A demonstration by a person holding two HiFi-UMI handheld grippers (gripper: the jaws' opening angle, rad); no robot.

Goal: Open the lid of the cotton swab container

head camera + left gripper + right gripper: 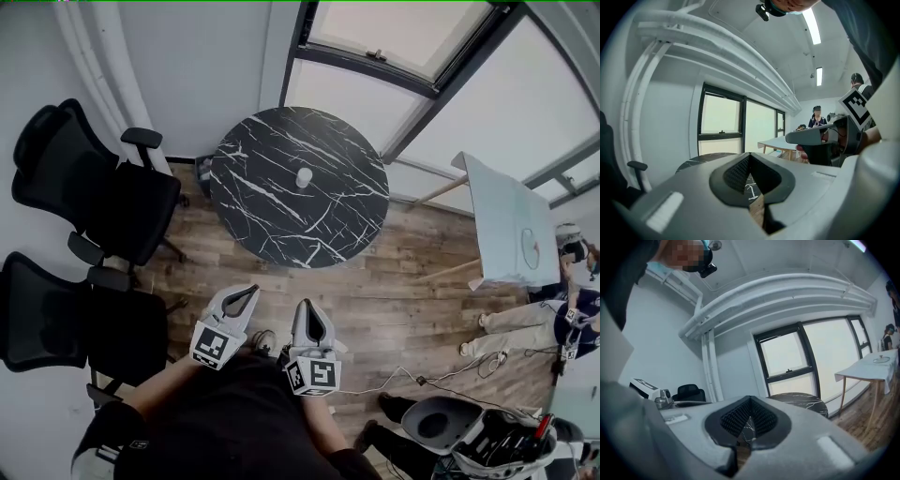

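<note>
The cotton swab container [304, 177] is a small white cylinder standing near the middle of a round black marble table [281, 225]. Both grippers are held close to the person's body, over the wooden floor and short of the table's near edge. My left gripper [249, 292] and my right gripper [308, 307] are both shut with nothing between their jaws. In the left gripper view the gripper [749, 161] points at the table [696, 161]. In the right gripper view the gripper [749, 404] points at the table [804, 401] too.
Two black office chairs [98, 192] [66, 319] stand at the left. A white table [511, 230] and a seated person [525, 323] are at the right. Cables [412, 380] lie on the floor, and an open case [497, 441] sits at the bottom right.
</note>
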